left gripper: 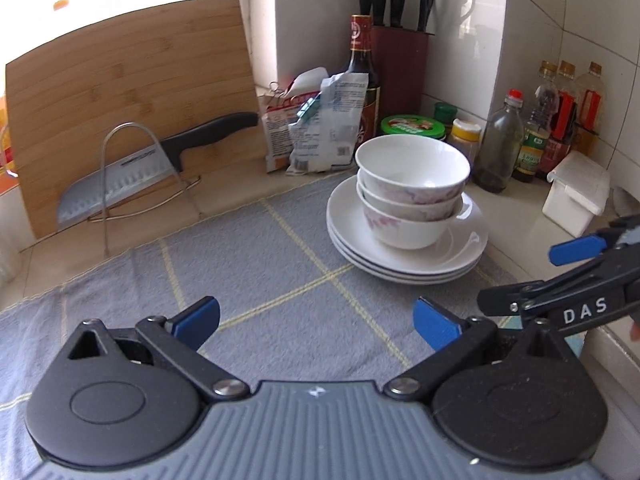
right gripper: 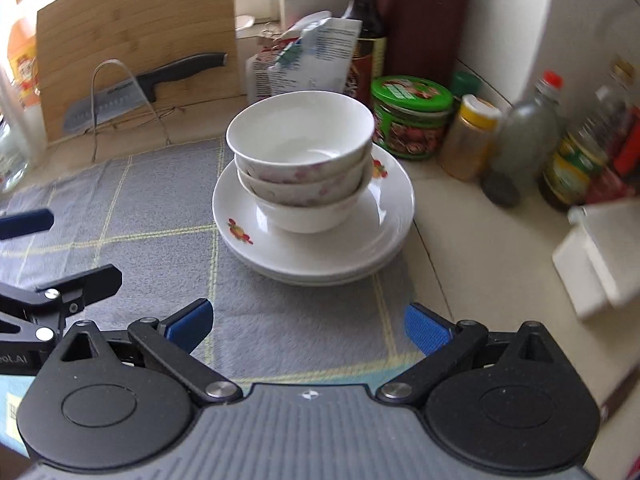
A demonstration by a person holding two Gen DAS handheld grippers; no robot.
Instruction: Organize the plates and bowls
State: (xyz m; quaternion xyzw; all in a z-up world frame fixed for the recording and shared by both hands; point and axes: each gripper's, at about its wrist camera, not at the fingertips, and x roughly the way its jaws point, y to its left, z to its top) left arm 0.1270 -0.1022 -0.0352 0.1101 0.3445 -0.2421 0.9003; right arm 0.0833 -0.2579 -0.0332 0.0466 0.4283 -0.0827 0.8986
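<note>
Left gripper (left gripper: pixel 316 322): ribbed grey body with a small white star mark, two round black housings, black linkage arms on silver pivot screws, blue pads on the fingers (left gripper: pixel 198 316). Right gripper (right gripper: pixel 308 326): same build. Seen from the left wrist, its black arm carries white letters "DAS".

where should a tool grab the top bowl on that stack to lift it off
Probably by its rim. The top bowl sits upright, nested in two more bowls on the plates, so only its rim and upper wall stand clear. Come from above on the near side, one finger inside, one outside. Both tools, left and right, are open and empty.
</note>
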